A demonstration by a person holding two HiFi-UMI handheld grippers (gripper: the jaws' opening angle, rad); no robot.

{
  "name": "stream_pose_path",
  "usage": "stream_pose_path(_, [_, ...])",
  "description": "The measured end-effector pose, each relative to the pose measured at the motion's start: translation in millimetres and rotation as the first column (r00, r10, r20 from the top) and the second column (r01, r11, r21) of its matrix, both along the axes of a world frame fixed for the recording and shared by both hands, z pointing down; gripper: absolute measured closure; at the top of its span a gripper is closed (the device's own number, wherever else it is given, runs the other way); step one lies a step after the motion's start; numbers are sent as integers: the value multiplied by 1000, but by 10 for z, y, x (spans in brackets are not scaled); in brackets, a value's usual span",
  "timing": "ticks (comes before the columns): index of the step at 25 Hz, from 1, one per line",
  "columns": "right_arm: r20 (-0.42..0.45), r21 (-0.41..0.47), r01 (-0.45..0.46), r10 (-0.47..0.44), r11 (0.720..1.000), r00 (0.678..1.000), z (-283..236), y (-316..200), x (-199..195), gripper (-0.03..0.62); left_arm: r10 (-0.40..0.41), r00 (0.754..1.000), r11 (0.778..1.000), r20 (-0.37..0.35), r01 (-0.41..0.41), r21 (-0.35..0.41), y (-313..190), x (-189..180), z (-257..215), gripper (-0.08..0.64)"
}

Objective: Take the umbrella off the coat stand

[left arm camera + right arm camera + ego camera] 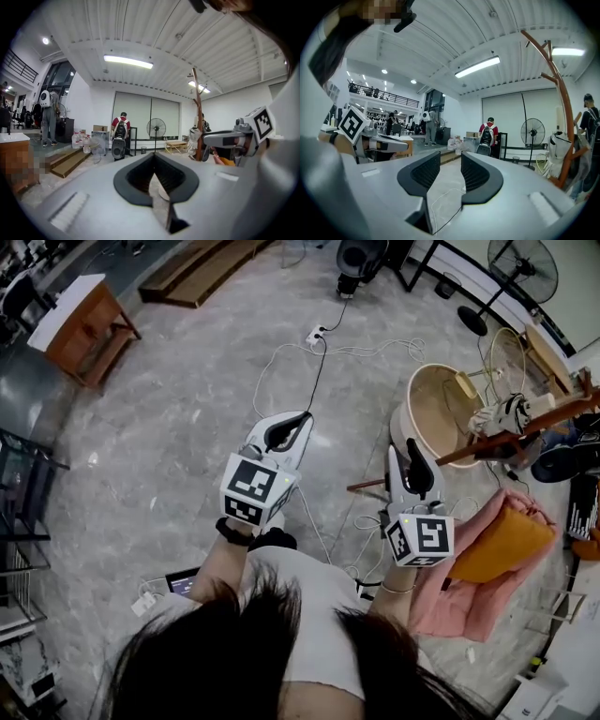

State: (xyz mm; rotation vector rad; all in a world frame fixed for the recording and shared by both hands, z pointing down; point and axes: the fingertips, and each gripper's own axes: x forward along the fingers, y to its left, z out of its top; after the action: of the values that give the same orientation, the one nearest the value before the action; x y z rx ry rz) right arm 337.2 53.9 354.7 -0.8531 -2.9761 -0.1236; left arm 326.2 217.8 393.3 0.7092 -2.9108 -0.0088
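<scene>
Umbrella can't be picked out on coat stand (566,122); left gripper (154,158) clenched empty, right gripper (450,161) parted.

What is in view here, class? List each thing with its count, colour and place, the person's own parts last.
coat stand: one, brown, at the right.
pedestal fan: one, black, by the far wall.
round tub: one, beige, on the floor beside the coat stand.
cushion: one, orange, on a pink seat at the right.
power strip: one, white, on the floor ahead.
desk: one, brown with white top, far left.
bystander in red: one, red top, left of the fan.
left gripper: one, grey, jaws shut, nothing held.
right gripper: one, grey, jaws apart, nothing between.
</scene>
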Motion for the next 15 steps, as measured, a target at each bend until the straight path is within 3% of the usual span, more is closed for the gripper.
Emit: stream_pose_path(15, [-9, -5, -25, 25, 1000, 1000, 106, 753, -578, 443, -16, 1000, 1000, -7, 16, 10, 935, -536, 113, 502])
